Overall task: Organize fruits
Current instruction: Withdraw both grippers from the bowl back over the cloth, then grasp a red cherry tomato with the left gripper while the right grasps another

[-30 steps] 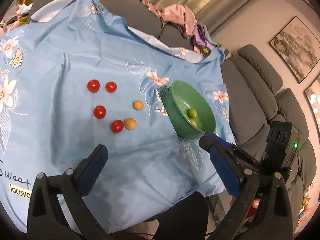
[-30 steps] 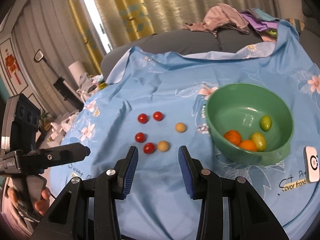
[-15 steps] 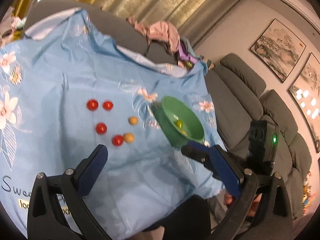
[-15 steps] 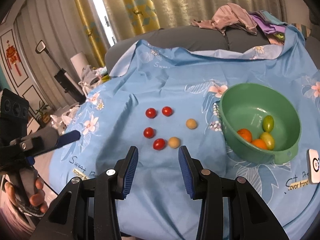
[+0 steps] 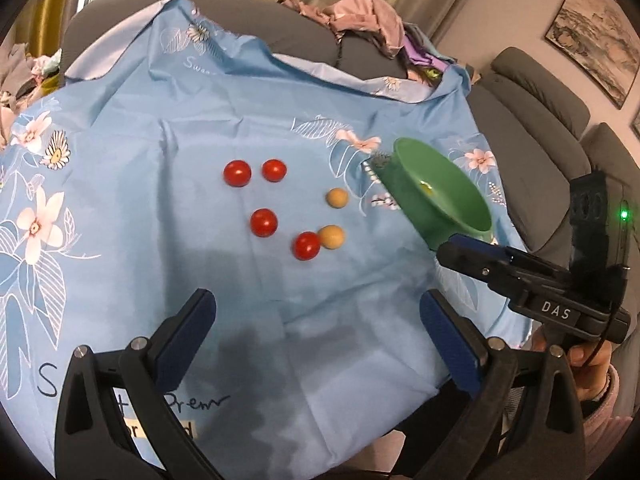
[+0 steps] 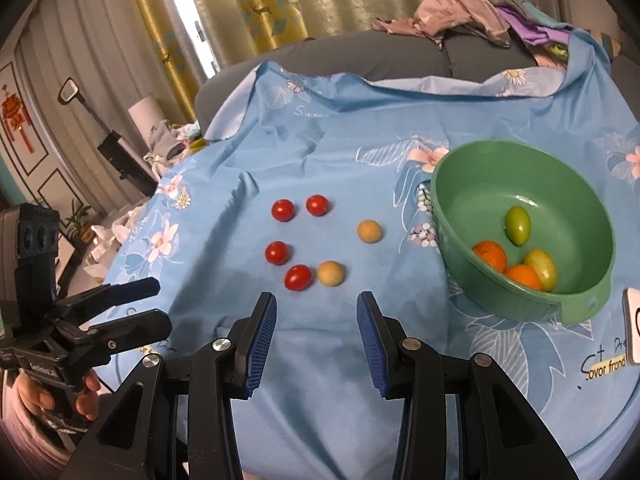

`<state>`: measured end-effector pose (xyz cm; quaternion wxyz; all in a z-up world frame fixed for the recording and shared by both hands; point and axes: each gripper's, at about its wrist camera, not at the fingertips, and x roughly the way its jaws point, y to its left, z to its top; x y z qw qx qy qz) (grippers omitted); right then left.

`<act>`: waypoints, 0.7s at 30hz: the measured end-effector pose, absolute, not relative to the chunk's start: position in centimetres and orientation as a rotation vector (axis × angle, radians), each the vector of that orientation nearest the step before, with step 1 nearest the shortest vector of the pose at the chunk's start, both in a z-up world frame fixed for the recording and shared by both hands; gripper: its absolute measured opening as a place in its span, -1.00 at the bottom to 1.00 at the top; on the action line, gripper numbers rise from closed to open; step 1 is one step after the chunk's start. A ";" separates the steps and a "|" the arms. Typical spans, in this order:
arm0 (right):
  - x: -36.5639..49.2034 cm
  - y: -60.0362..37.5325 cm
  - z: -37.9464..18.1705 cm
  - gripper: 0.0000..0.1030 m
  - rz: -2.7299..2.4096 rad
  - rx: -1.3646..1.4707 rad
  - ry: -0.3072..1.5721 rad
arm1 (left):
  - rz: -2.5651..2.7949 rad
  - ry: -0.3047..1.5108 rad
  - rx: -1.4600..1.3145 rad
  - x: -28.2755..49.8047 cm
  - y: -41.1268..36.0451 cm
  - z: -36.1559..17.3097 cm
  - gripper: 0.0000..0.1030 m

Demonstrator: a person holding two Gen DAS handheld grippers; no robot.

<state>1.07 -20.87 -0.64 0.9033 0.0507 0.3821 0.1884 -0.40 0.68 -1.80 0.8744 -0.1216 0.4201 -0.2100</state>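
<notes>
Fruit laid out on the blue floral cloth (image 6: pixel 400 128)

Left gripper (image 5: pixel 316 332) and right gripper (image 6: pixel 316 332) both hover with jaws apart, empty; four cherry tomatoes (image 6: pixel 283 210) and two tan round fruits (image 6: pixel 331 273) lie loose (nearest pair touching), green bowl (image 6: pixel 452 200) rightmost, holding oranges.

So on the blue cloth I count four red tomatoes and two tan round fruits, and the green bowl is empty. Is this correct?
Not quite: the green bowl is not empty. The right wrist view shows two orange fruits and two green ones inside. The four red tomatoes and two tan fruits on the cloth are right.
</notes>
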 end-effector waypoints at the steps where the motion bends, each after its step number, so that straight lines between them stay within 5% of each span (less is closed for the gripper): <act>1: 1.4 -20.8 -0.9 -0.18 0.394 0.101 0.796 | -0.441 0.887 -0.256 -0.1 0.7 -2.2 0.98; 21: 5.6 -19.9 -3.9 -0.18 0.432 0.086 0.873 | -0.470 0.947 -0.225 3.6 -0.5 -4.5 0.79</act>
